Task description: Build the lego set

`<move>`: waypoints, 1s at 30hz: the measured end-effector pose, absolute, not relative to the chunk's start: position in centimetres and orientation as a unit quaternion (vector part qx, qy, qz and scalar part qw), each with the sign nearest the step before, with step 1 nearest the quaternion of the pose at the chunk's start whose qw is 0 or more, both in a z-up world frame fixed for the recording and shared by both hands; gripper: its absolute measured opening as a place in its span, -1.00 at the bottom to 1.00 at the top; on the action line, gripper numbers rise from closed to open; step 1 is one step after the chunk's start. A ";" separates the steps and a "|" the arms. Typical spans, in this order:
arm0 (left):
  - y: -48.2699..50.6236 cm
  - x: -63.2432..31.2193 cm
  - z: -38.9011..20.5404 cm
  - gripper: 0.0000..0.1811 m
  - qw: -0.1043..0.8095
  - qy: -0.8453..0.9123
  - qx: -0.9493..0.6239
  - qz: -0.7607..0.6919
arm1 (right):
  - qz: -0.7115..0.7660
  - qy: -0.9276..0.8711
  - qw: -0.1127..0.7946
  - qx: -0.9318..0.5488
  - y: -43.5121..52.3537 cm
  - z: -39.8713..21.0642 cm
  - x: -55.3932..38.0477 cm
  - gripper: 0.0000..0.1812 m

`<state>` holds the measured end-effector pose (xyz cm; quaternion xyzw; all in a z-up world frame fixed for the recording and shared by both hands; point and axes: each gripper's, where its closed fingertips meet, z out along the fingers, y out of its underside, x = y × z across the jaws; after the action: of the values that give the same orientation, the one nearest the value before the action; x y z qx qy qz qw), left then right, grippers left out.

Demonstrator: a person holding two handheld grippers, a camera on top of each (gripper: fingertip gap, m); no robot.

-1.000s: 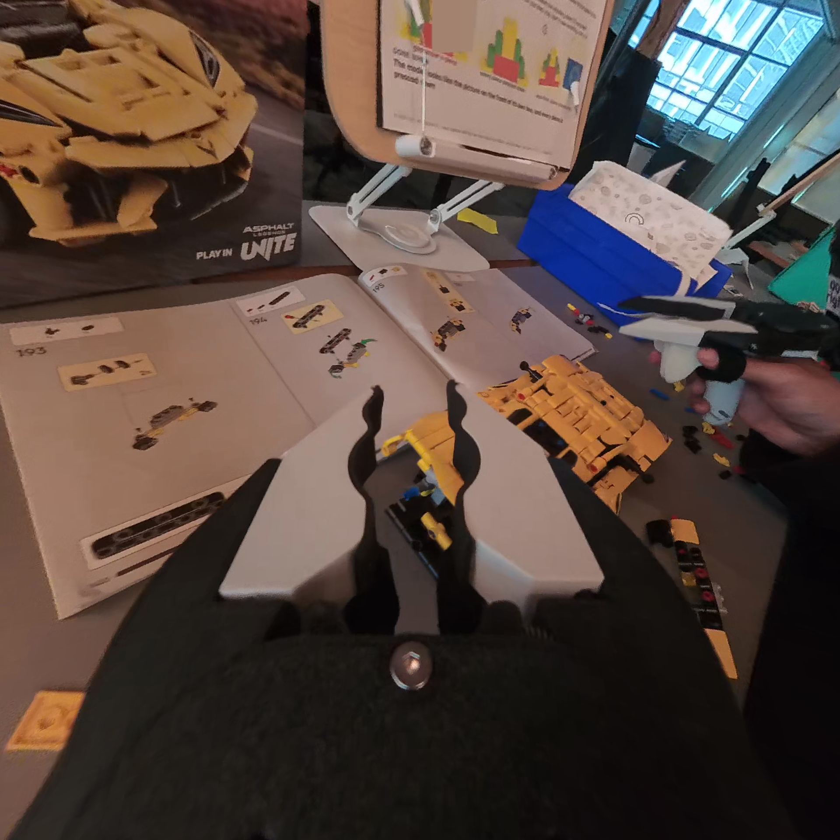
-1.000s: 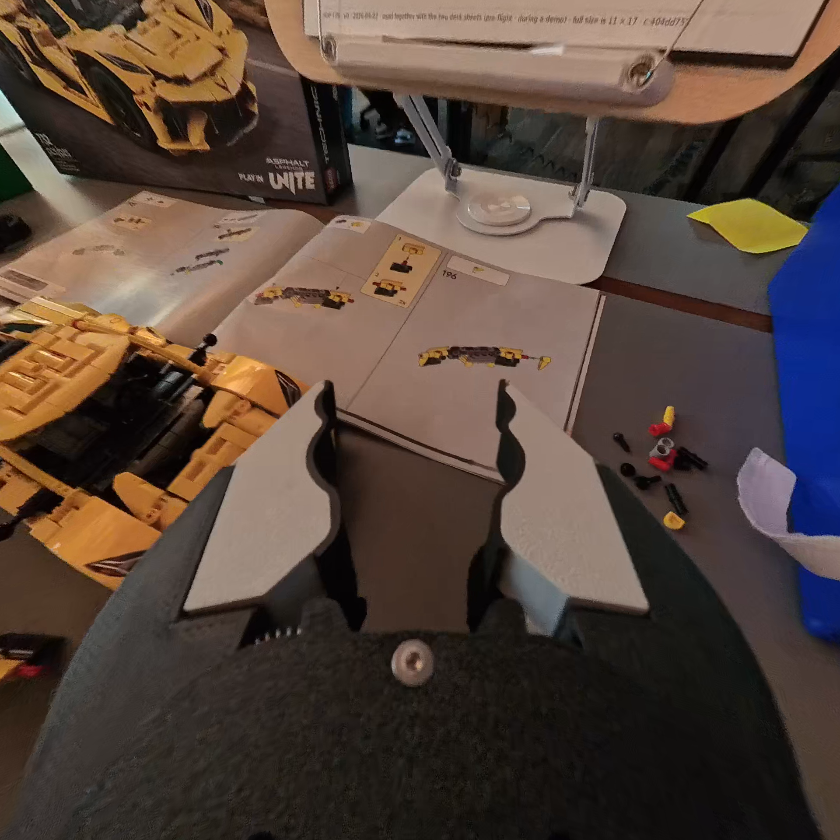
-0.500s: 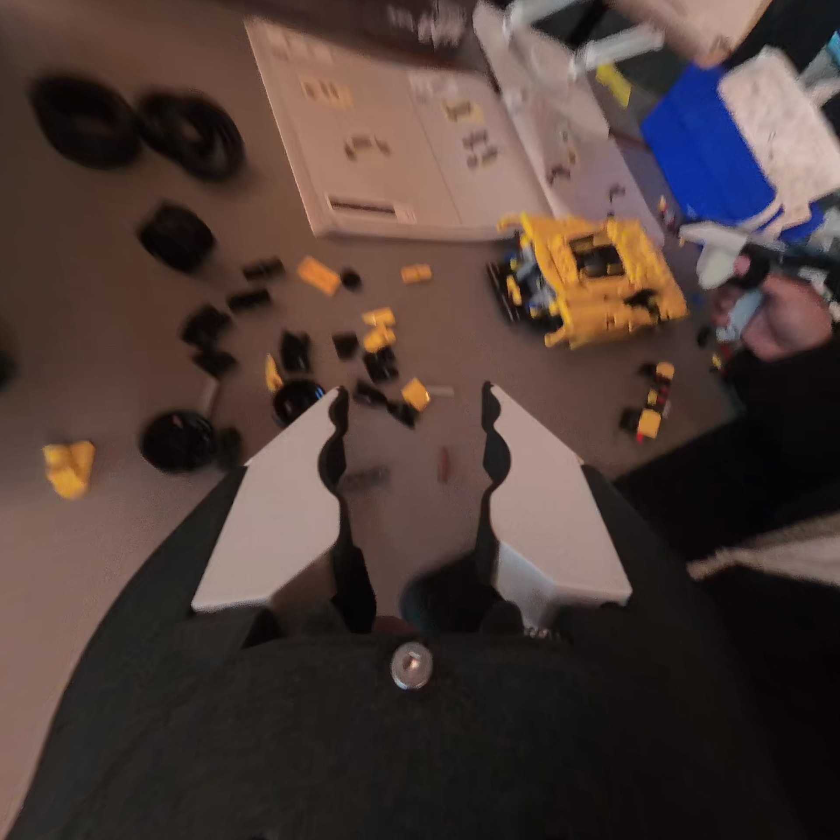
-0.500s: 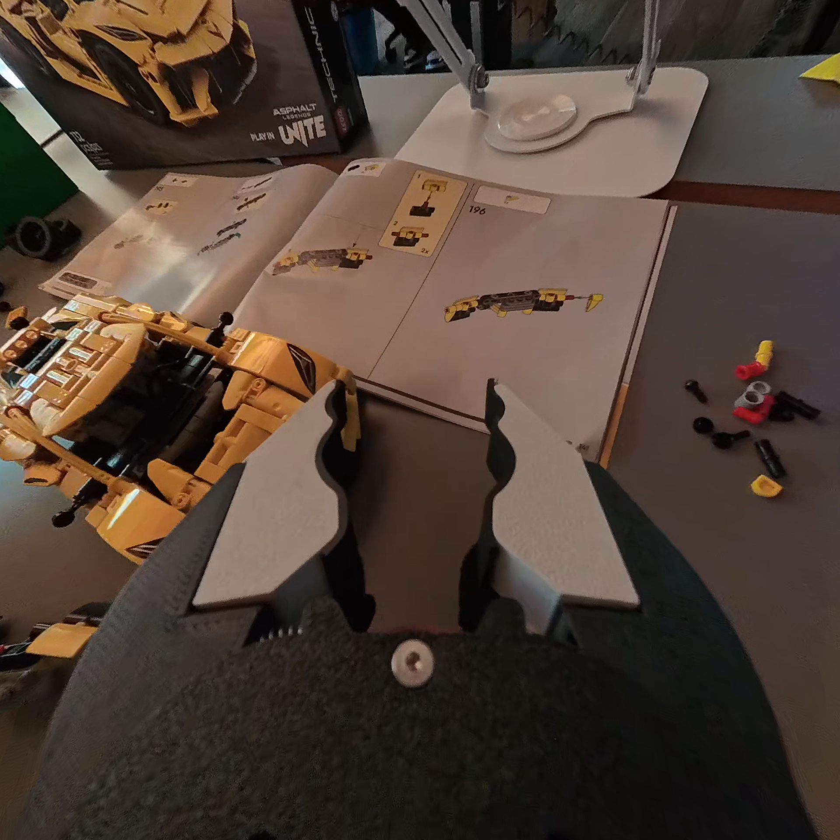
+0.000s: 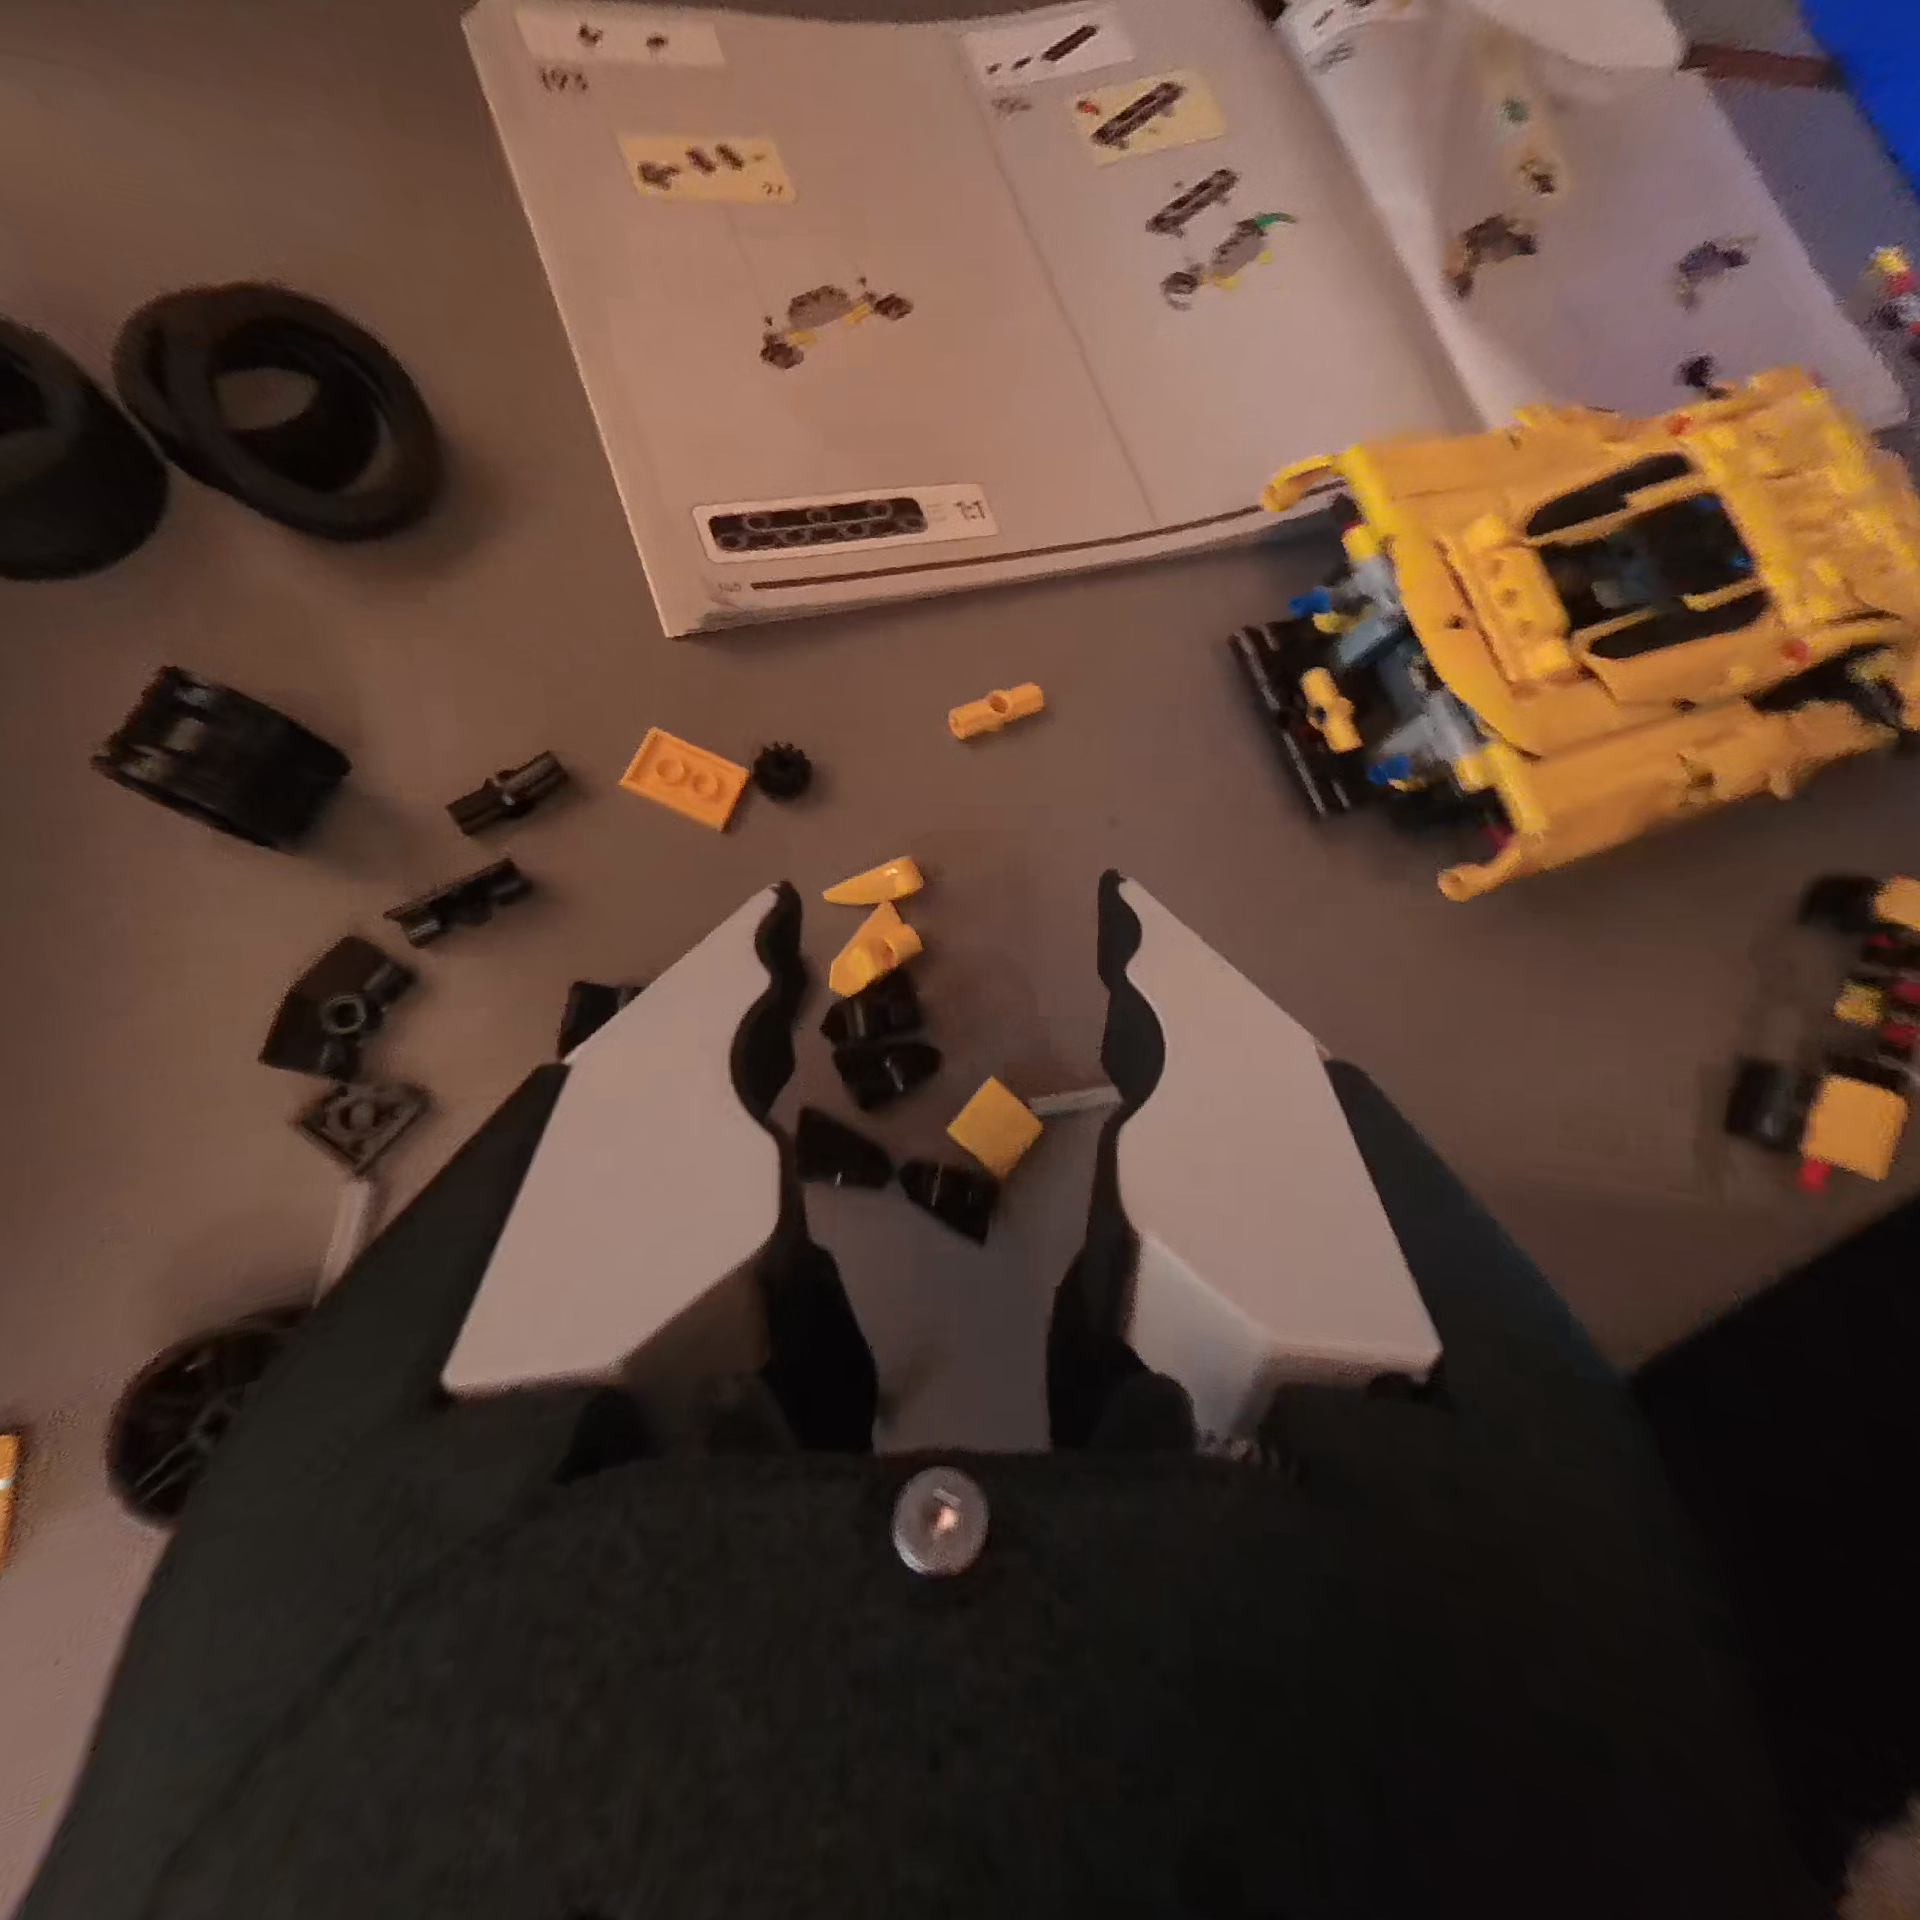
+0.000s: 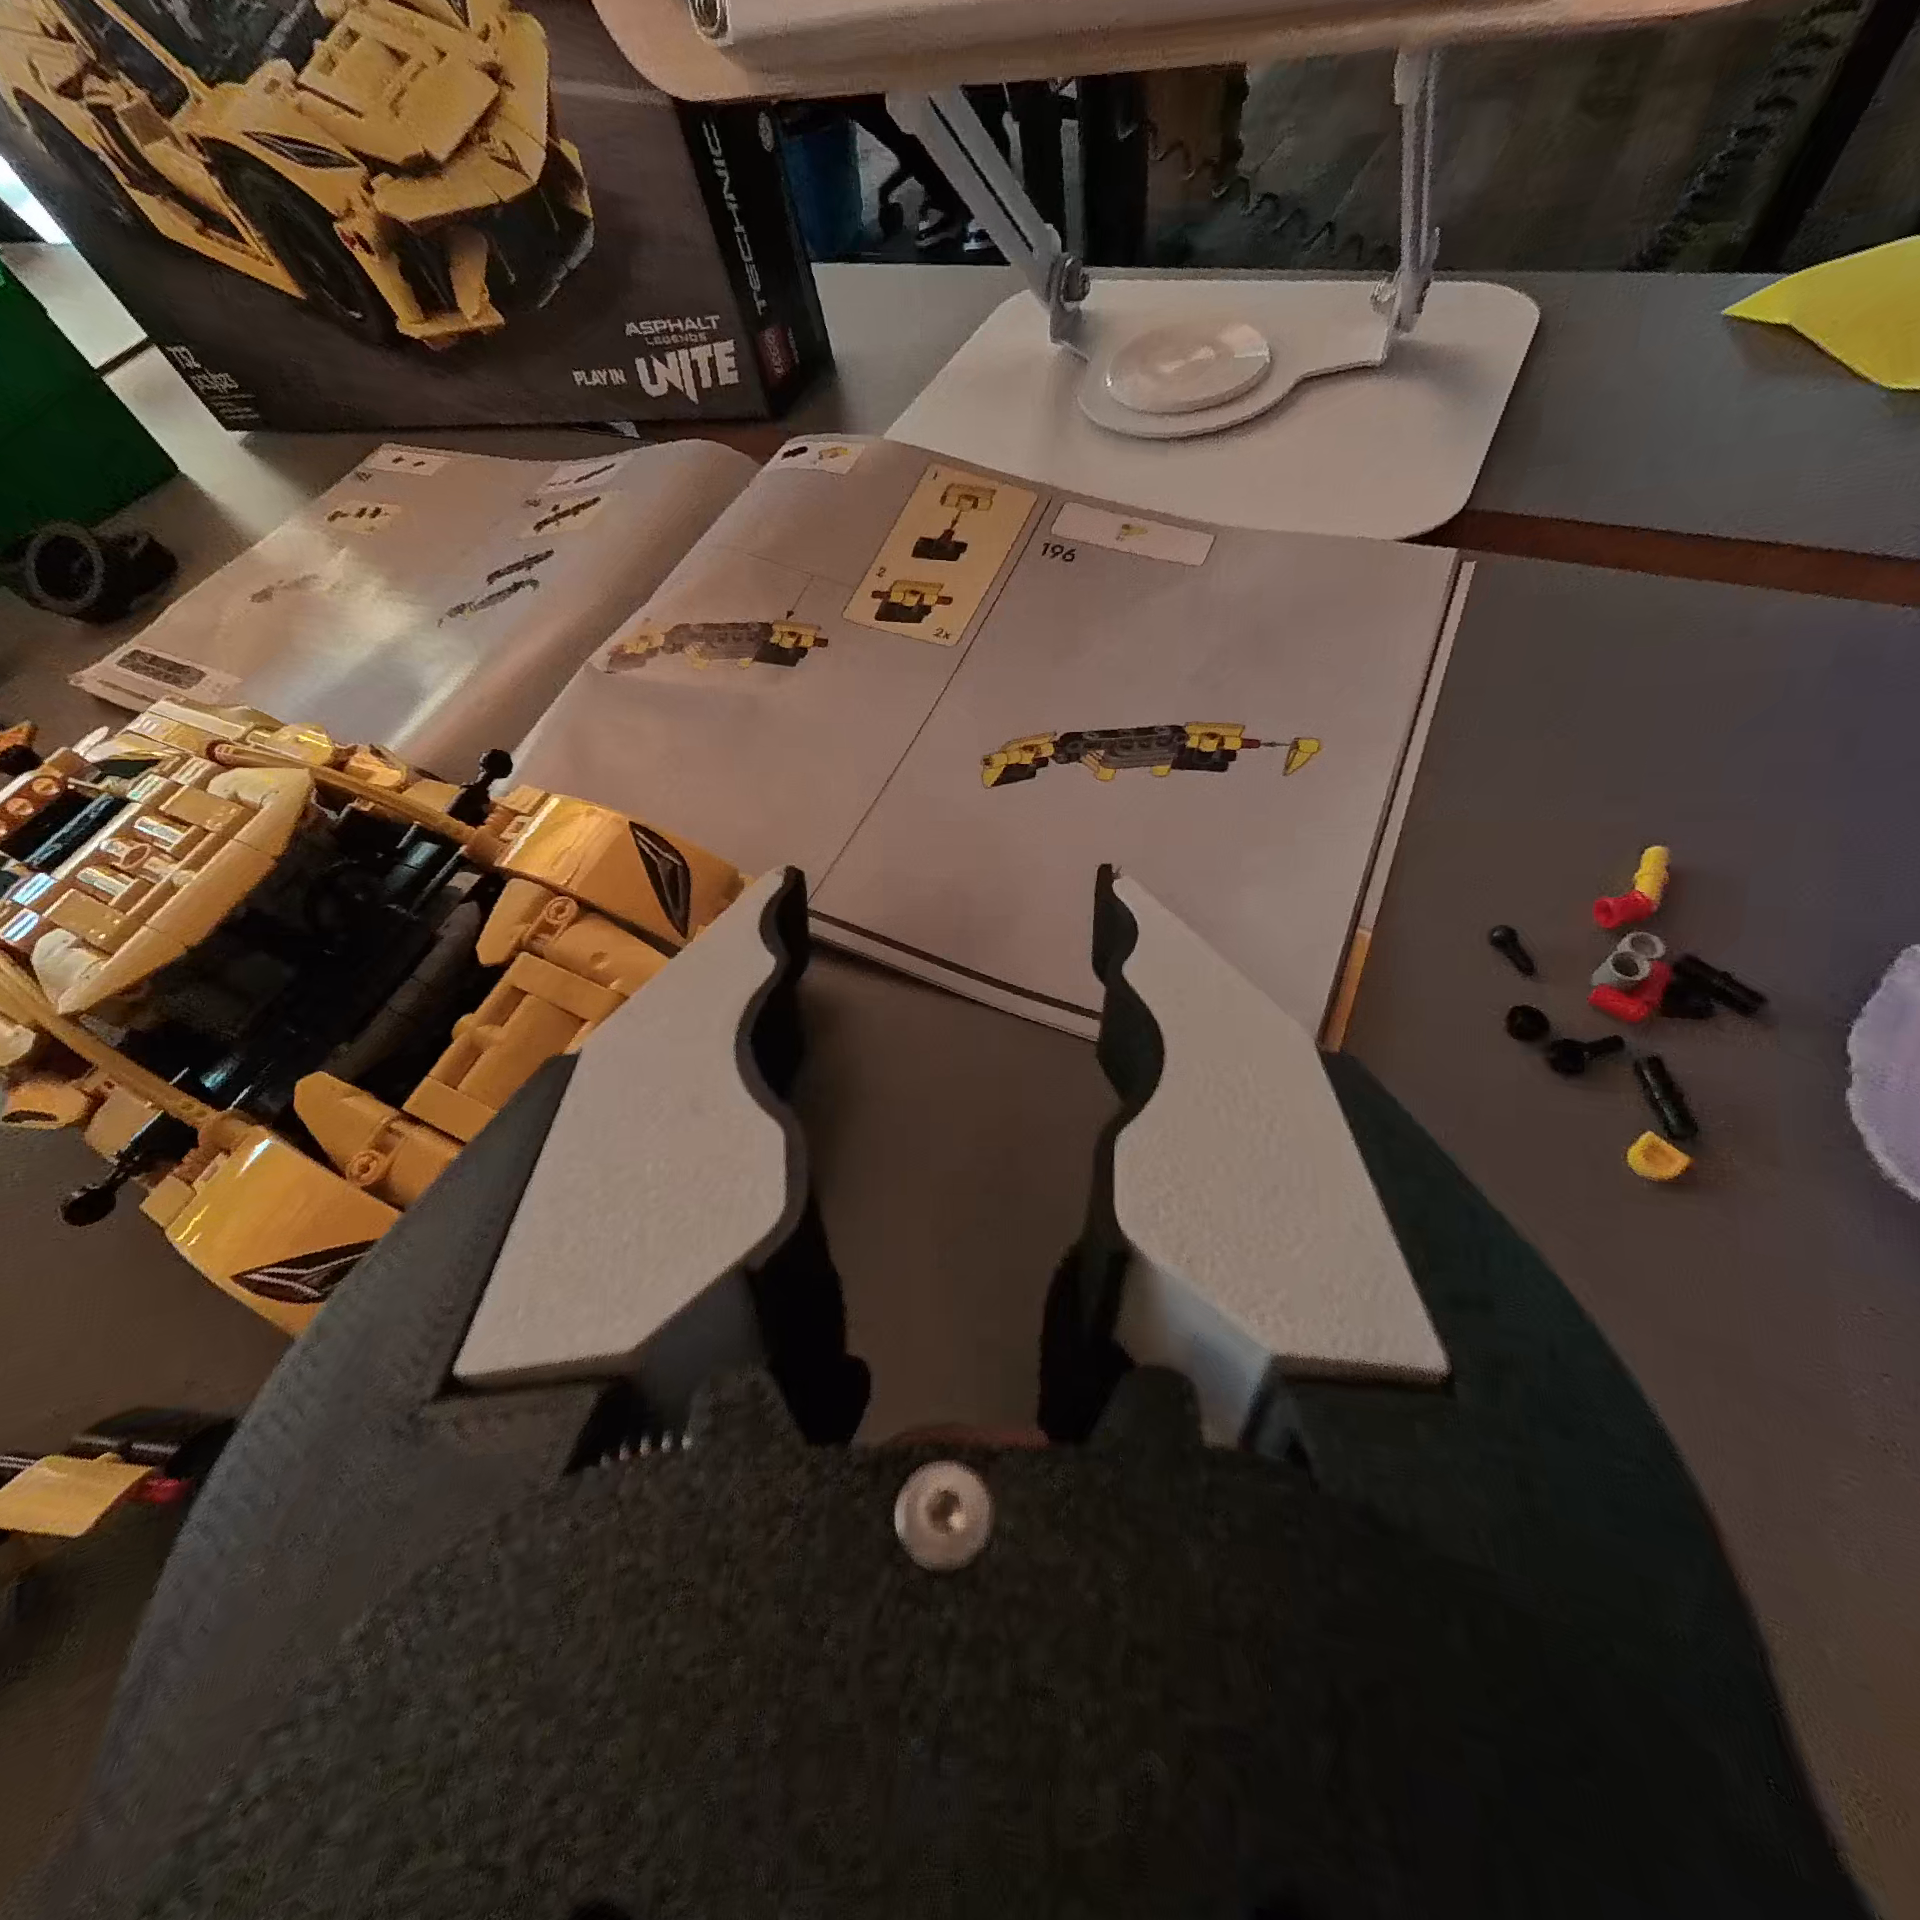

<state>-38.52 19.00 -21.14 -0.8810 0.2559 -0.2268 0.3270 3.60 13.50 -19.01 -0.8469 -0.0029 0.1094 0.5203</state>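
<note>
Above a scatter of small yellow and black pieces (image 5: 883,1029) on the grey bench (image 5: 1091,748), the left tool (image 5: 943,891) hangs with its fingers spread wide, holding and touching nothing; the pieces show through the gap between them. The right tool (image 6: 943,881) is just as wide open and empty, over bare bench at the near edge of the open instruction booklet (image 6: 1143,862). The yellow car (image 5: 1621,623) lies just beside the booklet's near corner, well right of the left tool, its long axis running roughly left to right in the left wrist view, the black-and-blue open end toward the loose pieces. In the right wrist view the car (image 6: 312,935) sits left of the right tool. Two black tyres (image 5: 281,410) lie far left. A second ago the left tool was nearly closed and faced the booklet and car; since then it has swung over the loose pieces and opened. The right tool has kept its wide opening, with the booklet nearer now.
</note>
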 end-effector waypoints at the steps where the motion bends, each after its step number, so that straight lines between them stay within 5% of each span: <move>1: 19.3 -38.5 -21.9 -0.37 0.321 0.248 -0.891 -0.206 | 0.111 -0.003 0.520 -0.847 13.5 -19.0 3.6 -0.41; 6: 20.1 -39.1 -24.1 -0.37 0.324 0.228 -0.913 -0.098 | 0.115 -0.010 0.518 -0.848 13.5 -19.1 3.3 -0.41; 21: 20.4 -38.2 -24.1 -0.75 0.342 0.237 -0.905 -0.094 | 0.125 -0.016 0.516 -0.847 13.5 -19.0 2.8 -0.41; 30: 12.7 -29.4 -9.9 -0.75 0.573 0.398 -0.647 -0.307 | 0.128 -0.013 0.529 -0.839 13.5 -18.3 2.8 -0.41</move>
<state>-29.38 12.73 -9.91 -0.6475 0.3976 -0.3067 0.5733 2.83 13.48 -18.26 -0.8387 -0.0127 0.1282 0.5292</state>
